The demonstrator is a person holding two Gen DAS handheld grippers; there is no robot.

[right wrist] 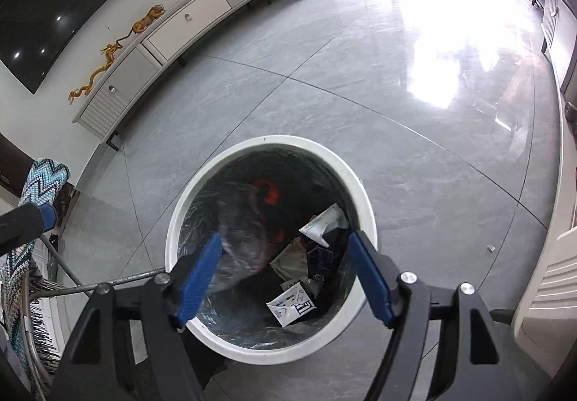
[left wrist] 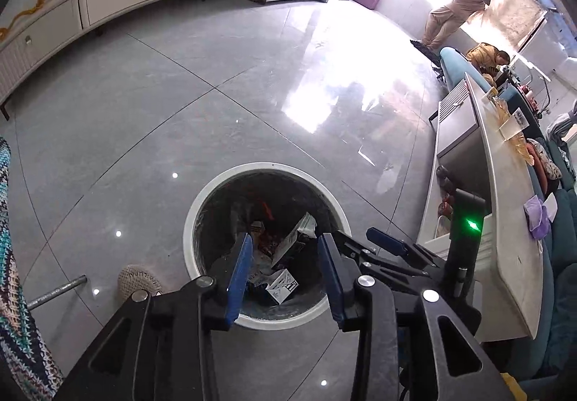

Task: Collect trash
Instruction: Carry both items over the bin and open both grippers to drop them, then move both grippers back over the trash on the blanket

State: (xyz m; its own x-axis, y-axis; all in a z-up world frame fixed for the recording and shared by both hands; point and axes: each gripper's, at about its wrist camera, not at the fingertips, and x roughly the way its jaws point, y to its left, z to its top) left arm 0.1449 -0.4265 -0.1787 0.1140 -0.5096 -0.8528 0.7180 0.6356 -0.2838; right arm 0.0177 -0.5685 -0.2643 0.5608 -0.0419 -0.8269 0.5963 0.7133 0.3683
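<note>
Trash [right wrist: 292, 305] lies at the bottom of the white-rimmed bin [right wrist: 274, 145], which stands on the grey tiled floor [right wrist: 360, 58] right beneath both tongs. It looks like light stuff: a small white printed carton, a torn white packet nearer the far right wall, scraps of paper and wrapper, something red deeper in. I would expect all of it to weigh next to nothing, to crush or fold under a pinch, and the glossy packets to slip a little. A flat edge or a corner of the carton seems the best place to grip such pieces.

Right tongs [right wrist: 285, 274] hang over the bin mouth with the blue pads [right wrist: 198, 278] spread wide, nothing between them, touching nothing I can see. Left tongs [left wrist: 283, 274] hover over the same opening, their blue pads parted to a middling gap, also empty; the carton [left wrist: 283, 285] shows through the gap, well below.

A clear liner [right wrist: 230, 249] crinkles round the inside of the bin. To the left stands a chair draped with a zigzag knitted throw [right wrist: 39, 181]. To the right runs a long pale bench [left wrist: 505, 184] with bits of clutter on top. Far off, a low white cabinet [right wrist: 187, 18] carries a golden dragon ornament [right wrist: 115, 47].
</note>
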